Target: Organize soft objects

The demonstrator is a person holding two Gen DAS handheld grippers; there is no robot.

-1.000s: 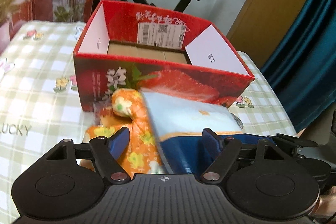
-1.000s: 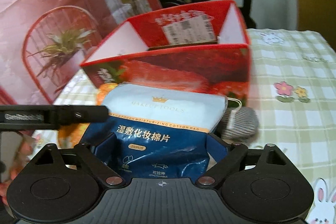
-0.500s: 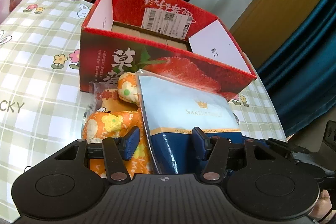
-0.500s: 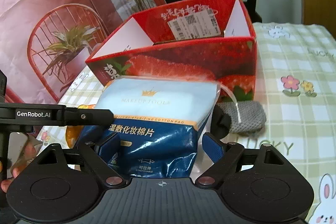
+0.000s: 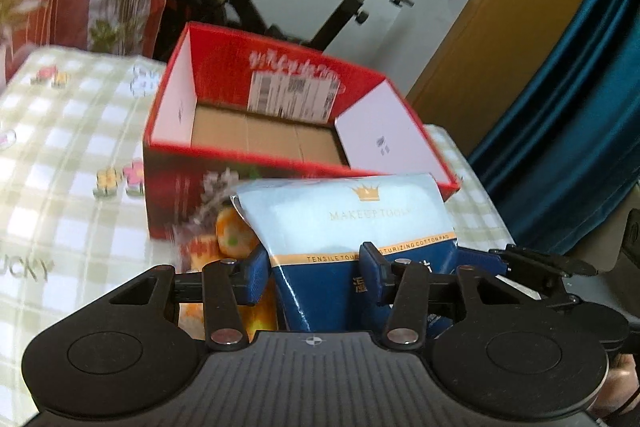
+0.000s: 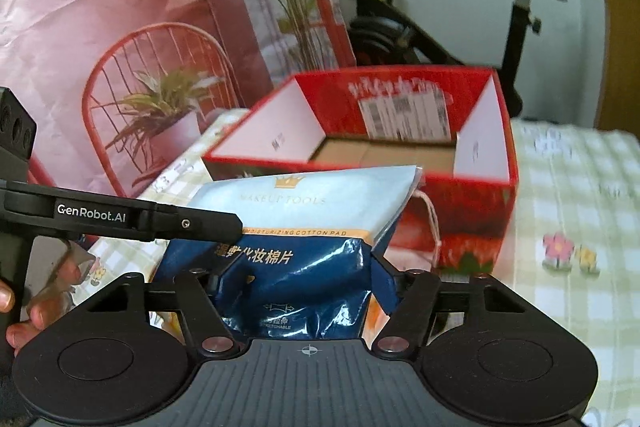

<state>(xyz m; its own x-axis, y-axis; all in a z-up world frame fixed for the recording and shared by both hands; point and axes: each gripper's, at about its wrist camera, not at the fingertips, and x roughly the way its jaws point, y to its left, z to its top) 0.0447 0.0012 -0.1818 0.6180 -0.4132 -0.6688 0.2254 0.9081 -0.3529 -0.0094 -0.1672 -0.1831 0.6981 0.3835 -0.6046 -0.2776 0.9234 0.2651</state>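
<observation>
Tabletop [image 5: 60,163] under a green-and-white checked cloth with small flower prints, lettering partly legible at the edge nearest the left hand-held gripper [image 5: 316,273]. Ahead of both grippers sits an open red strawberry-print box [image 5: 280,131]; brown cardboard floor visible, shipping label on the far inner wall. Cotton pad pack [image 6: 304,227], pale blue above and dark blue below, is raised in front of the box's near wall. Right hand-held gripper [image 6: 304,279]: jaws closing, both pads pressed into the pack's crumpled dark lower end. Left hand-held gripper: jaws closing with the pack's near edge between them; pad contact cannot be confirmed. An orange floral soft item [image 5: 232,231] lies just beyond the left gripper's left finger, beside the pack. Room beyond the box: exercise bike [image 6: 440,27], white wall, wooden panel and teal curtain [image 5: 580,87] off to the right, pink printed backdrop [image 6: 100,27] showing a chair and plants to the left.
</observation>
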